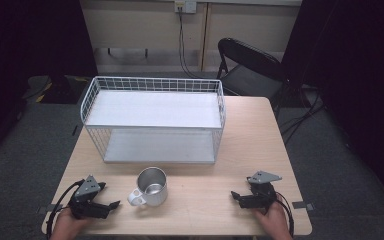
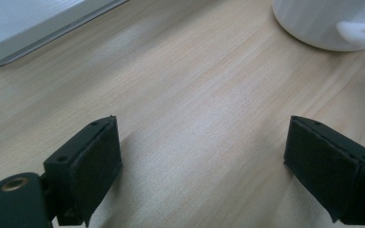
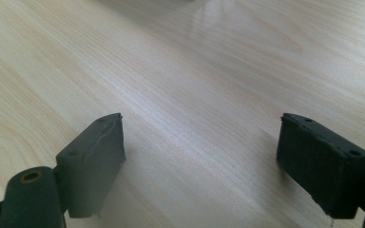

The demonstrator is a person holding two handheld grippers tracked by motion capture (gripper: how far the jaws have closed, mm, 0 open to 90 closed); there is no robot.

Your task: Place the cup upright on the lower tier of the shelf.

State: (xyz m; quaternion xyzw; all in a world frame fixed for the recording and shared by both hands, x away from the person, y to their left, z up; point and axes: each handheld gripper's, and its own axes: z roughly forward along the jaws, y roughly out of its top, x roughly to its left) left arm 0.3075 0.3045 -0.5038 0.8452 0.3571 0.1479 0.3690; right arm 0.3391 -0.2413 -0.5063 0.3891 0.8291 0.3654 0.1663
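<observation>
A white mug (image 1: 150,187) with a shiny metal inside stands on the wooden table (image 1: 250,145), its handle turned to the left. In the left gripper view the mug (image 2: 323,23) sits at the top right, ahead of the jaws. My left gripper (image 1: 114,204) rests low at the table's front left, just left of the mug's handle, open with nothing between its pads (image 2: 92,164). At the front right my right gripper (image 1: 235,195) is also open and empty, pointing left over bare wood, well apart from the mug.
A white two-tier wire shelf rack (image 1: 152,120) stands in the middle of the table behind the mug; its lower tray edge (image 2: 38,33) shows in the left gripper view. A black folding chair (image 1: 252,67) stands beyond the table's far right corner. Bare tabletop lies between the grippers.
</observation>
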